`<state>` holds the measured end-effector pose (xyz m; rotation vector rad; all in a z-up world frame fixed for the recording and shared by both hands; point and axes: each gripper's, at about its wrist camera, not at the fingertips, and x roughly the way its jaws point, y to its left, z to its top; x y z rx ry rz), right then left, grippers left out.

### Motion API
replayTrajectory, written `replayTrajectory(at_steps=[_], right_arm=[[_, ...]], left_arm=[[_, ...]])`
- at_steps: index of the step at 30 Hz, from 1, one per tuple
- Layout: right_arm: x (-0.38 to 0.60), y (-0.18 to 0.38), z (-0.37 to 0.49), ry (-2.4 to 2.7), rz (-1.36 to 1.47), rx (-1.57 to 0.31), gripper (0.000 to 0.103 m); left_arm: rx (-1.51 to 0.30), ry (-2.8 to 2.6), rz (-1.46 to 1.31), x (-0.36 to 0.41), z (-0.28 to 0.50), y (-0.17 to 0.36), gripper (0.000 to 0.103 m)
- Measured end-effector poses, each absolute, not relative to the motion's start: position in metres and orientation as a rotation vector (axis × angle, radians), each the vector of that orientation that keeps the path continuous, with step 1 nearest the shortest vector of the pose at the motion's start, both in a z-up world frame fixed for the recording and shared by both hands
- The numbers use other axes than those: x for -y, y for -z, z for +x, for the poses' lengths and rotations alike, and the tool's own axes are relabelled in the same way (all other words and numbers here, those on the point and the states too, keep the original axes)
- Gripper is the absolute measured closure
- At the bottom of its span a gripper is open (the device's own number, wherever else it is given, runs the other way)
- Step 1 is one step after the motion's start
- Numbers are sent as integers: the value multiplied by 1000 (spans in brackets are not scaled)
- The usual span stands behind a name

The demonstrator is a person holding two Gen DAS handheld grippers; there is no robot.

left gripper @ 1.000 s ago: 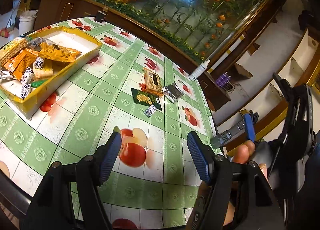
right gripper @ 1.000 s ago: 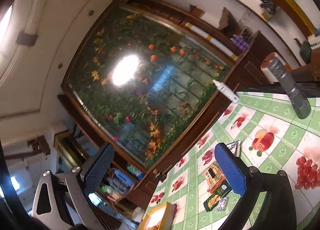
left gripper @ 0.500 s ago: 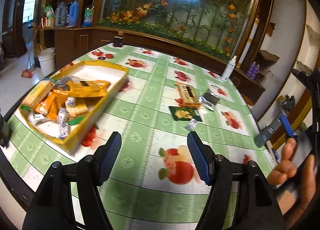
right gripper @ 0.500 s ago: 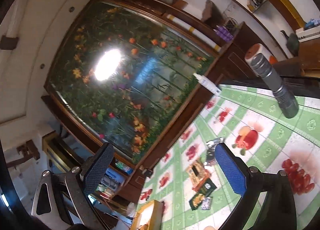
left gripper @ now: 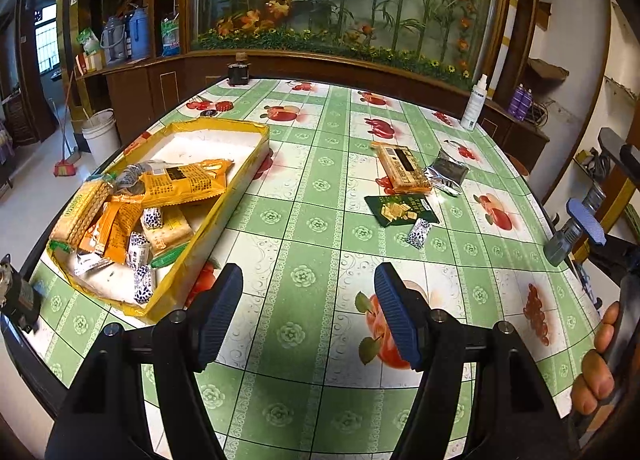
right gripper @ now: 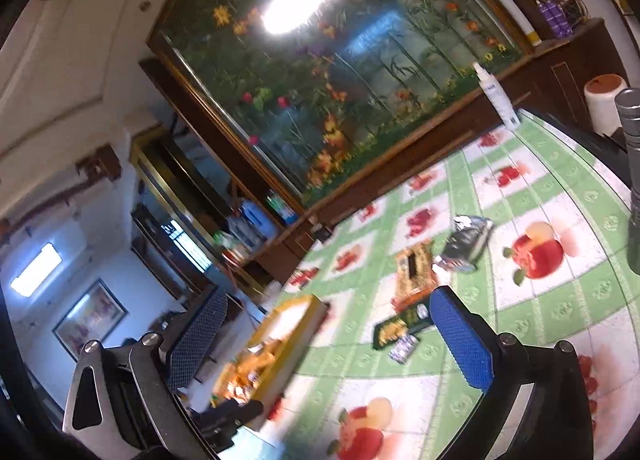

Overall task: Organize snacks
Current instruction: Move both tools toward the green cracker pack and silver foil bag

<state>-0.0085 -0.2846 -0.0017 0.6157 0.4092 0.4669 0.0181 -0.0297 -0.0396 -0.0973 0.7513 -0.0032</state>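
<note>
Snacks are lying in two groups on a table (left gripper: pixel 320 412) that is wearing a green-and-white checked cloth printed with fruit. Toward the table's left edge, a yellow tray (left gripper: pixel 240 175) is holding a heap of packets: a large orange bag (left gripper: pixel 186 183) is resting on top, with a long biscuit pack (left gripper: pixel 80 215) along the tray's outer side and several small blue-spotted white sweets (left gripper: pixel 138 254) scattered among them; the far half of the tray is showing bare white floor. Nearer the table's right edge, well apart from the tray, four loose items are sitting close together: an orange wafer pack (left gripper: pixel 402 167), a silver-and-black foil pouch (left gripper: pixel 450 171) just beside it, a dark green cracker packet (left gripper: pixel 402 209) touching the wafer pack's near end, and one spotted sweet (left gripper: pixel 418 234) just beside the green packet.

Left gripper (left gripper: pixel 310 320) is hovering over the near edge of the table with its blue-padded jaws standing apart and nothing between them. Right gripper (right gripper: pixel 330 334) is likewise showing its jaws spread wide and empty, tilted in a blurred view across the table; one blue pad of it is appearing at the right of the left view. A white spray bottle (left gripper: pixel 474 101) is standing at the far right edge, and a grey flashlight (left gripper: pixel 564 238) is lying at the right edge.
</note>
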Motion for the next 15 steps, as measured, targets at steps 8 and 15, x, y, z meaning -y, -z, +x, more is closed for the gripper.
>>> replayTrajectory(at_steps=[8, 15], right_arm=[[276, 9, -6, -633, 632, -473, 0], [270, 17, -6, -839, 610, -462, 0]], left_arm=[[-777, 19, -88, 31, 27, 42, 35], [-802, 24, -98, 30, 31, 45, 35]])
